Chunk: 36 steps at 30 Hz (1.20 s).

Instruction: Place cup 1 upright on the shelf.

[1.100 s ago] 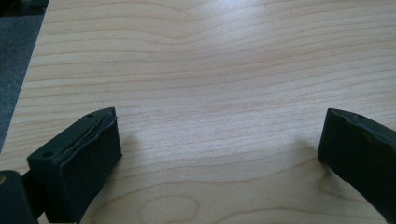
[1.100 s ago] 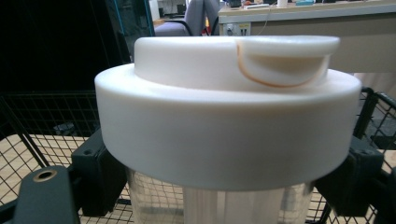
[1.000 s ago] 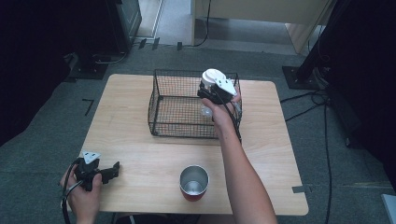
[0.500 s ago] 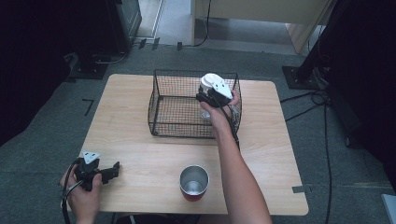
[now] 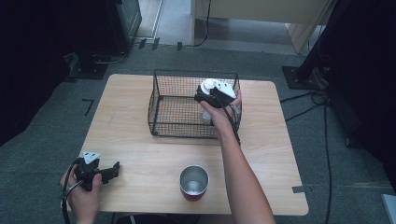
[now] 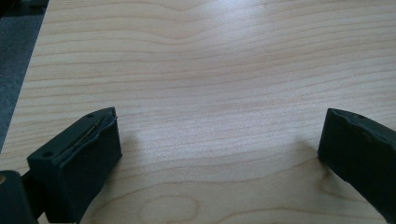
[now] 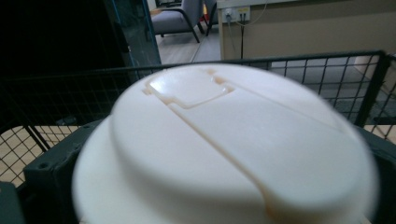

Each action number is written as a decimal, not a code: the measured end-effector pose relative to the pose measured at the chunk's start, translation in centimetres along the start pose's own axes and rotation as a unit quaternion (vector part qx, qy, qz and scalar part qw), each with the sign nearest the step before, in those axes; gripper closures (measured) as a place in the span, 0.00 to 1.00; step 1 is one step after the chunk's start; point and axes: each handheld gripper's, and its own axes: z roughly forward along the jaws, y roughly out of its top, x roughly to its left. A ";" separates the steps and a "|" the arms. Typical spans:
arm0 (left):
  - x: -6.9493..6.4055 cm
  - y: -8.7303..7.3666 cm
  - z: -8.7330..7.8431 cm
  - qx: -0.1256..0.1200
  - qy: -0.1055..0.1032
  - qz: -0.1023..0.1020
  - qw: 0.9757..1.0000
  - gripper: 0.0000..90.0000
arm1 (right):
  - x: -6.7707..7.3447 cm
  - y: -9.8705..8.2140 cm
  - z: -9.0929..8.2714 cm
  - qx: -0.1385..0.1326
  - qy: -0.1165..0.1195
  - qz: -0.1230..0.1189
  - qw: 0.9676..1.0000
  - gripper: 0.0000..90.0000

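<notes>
A white plastic lid with a drink tab (image 7: 224,149) sits between the black jaws of my right gripper (image 7: 219,186), which is shut on it. In the high view the lid (image 5: 208,85) and my right gripper (image 5: 211,94) hang over the right part of a black wire basket (image 5: 194,71), about level with its rim. My left gripper (image 5: 113,170) rests at the table's front left corner. Its jaws stand wide open in the left gripper view (image 6: 219,154), with bare wood between them.
A steel cup with a red base (image 5: 194,183) stands upright near the front edge of the light wooden table (image 5: 266,144), just left of the right forearm. Cables and black stands lie on the floor around the table.
My right gripper has moved the lid a little lower and nearer to the person, over the basket. The left gripper has not moved.
</notes>
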 end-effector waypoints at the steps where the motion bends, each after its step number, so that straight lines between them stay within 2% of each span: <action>1: 0.0 0.0 0.0 0.000 0.000 0.000 1.000 0.00 | 0.1 0.2 -0.3 -0.014 -0.007 -0.015 1.000 0.00; 6: 0.0 0.0 0.0 0.000 0.000 0.000 1.000 0.00 | 0.2 1.0 -0.9 -0.030 -0.004 -0.009 1.000 0.00; 12: 0.0 0.0 0.0 0.000 0.000 0.000 1.000 0.00 | 0.2 2.0 -1.7 -0.040 -0.003 -0.022 0.999 0.00; 19: 0.0 0.0 0.0 0.000 0.000 0.000 1.000 0.00 | -0.1 2.7 -3.1 -0.048 0.004 -0.019 0.999 0.00; 25: 0.0 0.0 0.0 0.000 0.000 0.000 1.000 0.00 | -0.2 2.5 -4.7 -0.052 0.030 -0.029 0.998 0.00; 28: 0.0 0.0 0.0 0.000 0.000 0.001 1.000 0.00 | -0.2 2.2 -5.7 -0.051 0.044 -0.023 0.997 0.00; 36: 0.0 0.0 0.0 0.000 0.000 0.001 1.000 0.00 | -0.7 1.1 -8.3 -0.043 0.053 -0.036 0.997 0.00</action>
